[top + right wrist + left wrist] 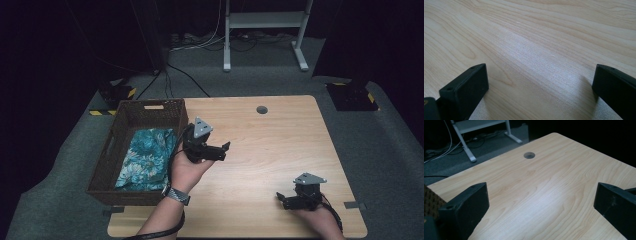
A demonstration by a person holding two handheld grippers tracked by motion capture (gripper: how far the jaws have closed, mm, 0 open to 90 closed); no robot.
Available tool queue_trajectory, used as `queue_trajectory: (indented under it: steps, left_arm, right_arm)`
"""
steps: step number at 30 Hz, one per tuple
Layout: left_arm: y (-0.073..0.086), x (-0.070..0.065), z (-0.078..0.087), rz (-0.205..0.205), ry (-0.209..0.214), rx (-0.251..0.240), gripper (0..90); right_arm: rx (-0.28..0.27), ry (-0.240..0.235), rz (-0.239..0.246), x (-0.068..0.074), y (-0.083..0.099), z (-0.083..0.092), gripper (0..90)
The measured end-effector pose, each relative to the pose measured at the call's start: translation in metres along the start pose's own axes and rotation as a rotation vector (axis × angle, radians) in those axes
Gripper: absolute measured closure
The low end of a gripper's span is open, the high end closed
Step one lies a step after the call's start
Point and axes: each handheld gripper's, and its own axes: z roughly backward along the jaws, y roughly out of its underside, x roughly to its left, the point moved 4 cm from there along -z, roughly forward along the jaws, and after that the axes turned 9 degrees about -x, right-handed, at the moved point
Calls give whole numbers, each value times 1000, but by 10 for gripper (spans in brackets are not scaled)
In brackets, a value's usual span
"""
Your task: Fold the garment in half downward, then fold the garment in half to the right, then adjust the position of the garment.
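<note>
A dark wicker basket stands at the table's left edge, and a teal floral cloth lies folded inside it. My left gripper is held just right of the basket above the wooden table, pointing right, open and empty. In the left gripper view its jaws stand wide apart over bare wood. My right gripper rests low near the front right corner, pointing left, open with nothing between its jaws. The right gripper view shows bare tabletop close below.
A round cable hole lies near the table's far edge, also in the left gripper view. A white desk frame and cables sit on the grey carpet behind. Tape marks the front right corner.
</note>
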Motion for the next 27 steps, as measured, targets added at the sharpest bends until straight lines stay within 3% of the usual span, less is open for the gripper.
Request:
queue_trajectory:
  steps: [18,27]
  left_arm:
    - [8,-45,-30,-16,112,11,0]
    - [30,-61,-42,-5,146,41,0]
  right_arm:
    - [-1,-1,1,0,1,1,6]
    - [-1,-4,3,0,1,1,5]
